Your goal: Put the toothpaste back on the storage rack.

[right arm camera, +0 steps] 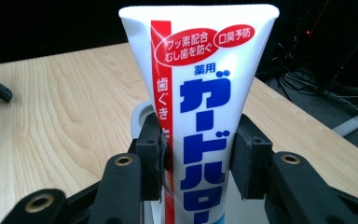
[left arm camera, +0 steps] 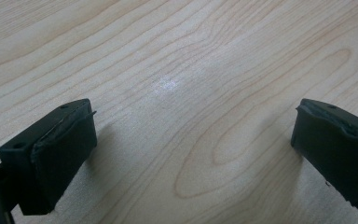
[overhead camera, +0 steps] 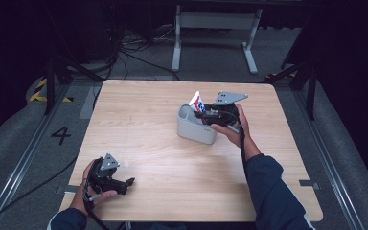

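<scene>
Scene: a pale wooden bench [overhead camera: 172, 158] seen from the high view, with a person's two hands each working a gripper.
Tube: a white toothpaste tube [right arm camera: 204, 100] with a red stripe and blue lettering, standing upright with its flat crimped end uppermost; its lower end is inside the caddy, hidden from view.
Caddy: a grey rounded caddy [overhead camera: 191, 128] right of the bench's middle; in the high view the tube [overhead camera: 197, 101] rises from its far side.
Right gripper: the right gripper [right arm camera: 200, 156] reaches over the caddy from its right side; its fingers [right arm camera: 150, 154] are clenched on the tube's sides, left pad and right pad each pressing the tube's edge.
Left gripper: the left gripper [left arm camera: 193, 149] rests low at the near left corner of the bench, well apart from the caddy; its fingers [left arm camera: 60, 149] are released and spread wide, with bare wood between them.
Step in hand (judgement): the tube is being either set down into the caddy or lifted out of it; the frames do not settle which.
Doing it well (judgement): keep the tube vertical so its lower end clears the caddy wall and any inner divider; move straight along the tube's own axis.
Grip (judgement): squeeze on the edges only as hard as needed, since a soft tube buckles.
Risk (judgement): a sideways pull could tip or drag the light caddy; the idle left gripper could steady its rim.
</scene>
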`<state>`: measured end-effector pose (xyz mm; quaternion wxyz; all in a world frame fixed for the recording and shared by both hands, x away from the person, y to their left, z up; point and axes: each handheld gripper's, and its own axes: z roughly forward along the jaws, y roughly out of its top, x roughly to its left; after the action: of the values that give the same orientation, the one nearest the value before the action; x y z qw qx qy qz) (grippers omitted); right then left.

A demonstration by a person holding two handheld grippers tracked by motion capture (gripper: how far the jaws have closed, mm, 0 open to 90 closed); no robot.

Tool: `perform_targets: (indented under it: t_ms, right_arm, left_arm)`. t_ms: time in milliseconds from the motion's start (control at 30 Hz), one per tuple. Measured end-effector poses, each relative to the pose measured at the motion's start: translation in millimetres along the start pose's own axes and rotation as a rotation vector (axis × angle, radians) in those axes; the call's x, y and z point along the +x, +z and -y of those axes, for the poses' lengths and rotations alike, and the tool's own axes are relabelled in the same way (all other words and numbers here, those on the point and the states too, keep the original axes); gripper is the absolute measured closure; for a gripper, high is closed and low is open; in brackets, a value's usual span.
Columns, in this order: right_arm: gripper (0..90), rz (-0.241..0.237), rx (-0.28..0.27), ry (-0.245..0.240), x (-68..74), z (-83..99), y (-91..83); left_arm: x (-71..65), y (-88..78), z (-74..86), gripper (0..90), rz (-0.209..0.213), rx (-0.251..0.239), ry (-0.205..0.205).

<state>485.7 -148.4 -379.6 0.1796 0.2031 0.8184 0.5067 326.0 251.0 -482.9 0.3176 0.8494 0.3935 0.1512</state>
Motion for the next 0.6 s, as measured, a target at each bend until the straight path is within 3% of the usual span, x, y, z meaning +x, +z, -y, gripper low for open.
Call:
perform_targets:
  t_ms: [67,600]
  right_arm:
    - [61.0,-0.004,0.011,-0.001,0.5,2.3,-0.1]
    - [58.7,-0.004,0.077,0.006,2.0,8.6,4.6]
  left_arm:
    - [-1.3,-0.1,0.4,0.6,0.01,0.006,-0.018]
    - [-0.7,-0.2,0.3,0.6,0.007,0.006,-0.008]
